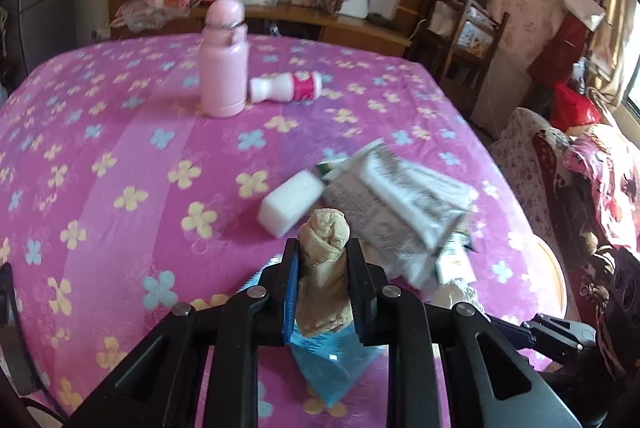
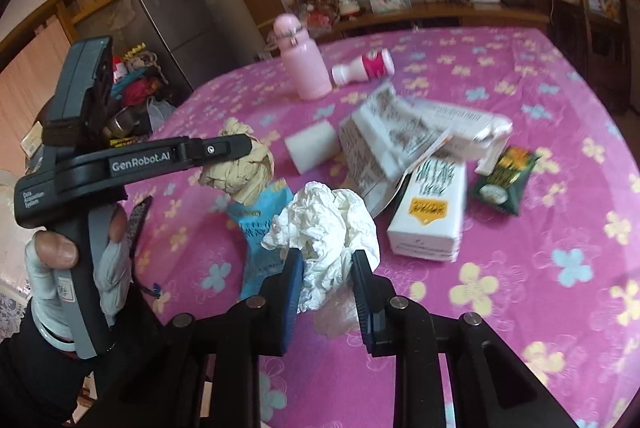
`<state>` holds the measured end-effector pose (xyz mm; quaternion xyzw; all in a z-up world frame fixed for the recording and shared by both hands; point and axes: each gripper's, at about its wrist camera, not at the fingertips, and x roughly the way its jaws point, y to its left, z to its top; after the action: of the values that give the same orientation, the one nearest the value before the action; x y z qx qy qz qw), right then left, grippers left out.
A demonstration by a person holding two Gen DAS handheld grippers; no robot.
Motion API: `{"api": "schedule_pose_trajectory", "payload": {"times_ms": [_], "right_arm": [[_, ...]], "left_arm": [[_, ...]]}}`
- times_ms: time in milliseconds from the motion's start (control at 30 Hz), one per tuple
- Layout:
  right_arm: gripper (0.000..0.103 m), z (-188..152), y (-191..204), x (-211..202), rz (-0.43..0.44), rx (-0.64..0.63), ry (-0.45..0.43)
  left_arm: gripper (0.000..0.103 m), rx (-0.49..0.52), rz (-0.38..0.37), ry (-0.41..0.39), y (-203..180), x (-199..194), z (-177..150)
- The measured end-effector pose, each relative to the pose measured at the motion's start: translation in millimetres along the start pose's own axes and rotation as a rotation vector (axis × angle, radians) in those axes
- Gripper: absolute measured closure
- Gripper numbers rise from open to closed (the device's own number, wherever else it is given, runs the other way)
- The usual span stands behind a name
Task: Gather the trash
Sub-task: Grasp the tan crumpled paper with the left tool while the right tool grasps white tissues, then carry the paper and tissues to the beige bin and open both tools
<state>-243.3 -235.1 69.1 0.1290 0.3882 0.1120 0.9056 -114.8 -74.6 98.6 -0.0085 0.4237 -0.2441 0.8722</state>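
Your left gripper (image 1: 323,260) clenched a beige wad (image 1: 326,268). Your right gripper (image 2: 327,270) clenched crumpled tissue (image 2: 326,228); remaining boxes (image 2: 430,216) lay ahead-right of its fingers.

Trash pile (image 2: 424,164) blocks centre; cloth (image 1: 100,148) left prob. free.

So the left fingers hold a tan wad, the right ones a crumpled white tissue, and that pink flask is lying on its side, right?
Not quite: the pink flask stands upright; the small white bottle beside it lies on its side, as the left wrist view shows. The tan wad and white tissue are held as you say.
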Motion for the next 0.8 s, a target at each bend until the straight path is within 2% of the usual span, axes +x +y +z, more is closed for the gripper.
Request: {"api": "schedule_pose_trajectory", "payload": {"times_ms": [233,467,800], "right_arm": [[0.076,-5,-19,-36,-0.063,0.025,-0.048],[0.076,-10,-44,-66,-0.145,0.052,-0.086],[0.076,-13,-73,-89,-0.221,0.094,-0.128]], "left_arm": [[0.079,0.073,-0.032,-0.022,-45,-12,-5],[0.079,0.139,-0.054,-0.015,-91,-6,-15],[0.079,0.193,-0.081,0.003,-133,0,-26]]}}
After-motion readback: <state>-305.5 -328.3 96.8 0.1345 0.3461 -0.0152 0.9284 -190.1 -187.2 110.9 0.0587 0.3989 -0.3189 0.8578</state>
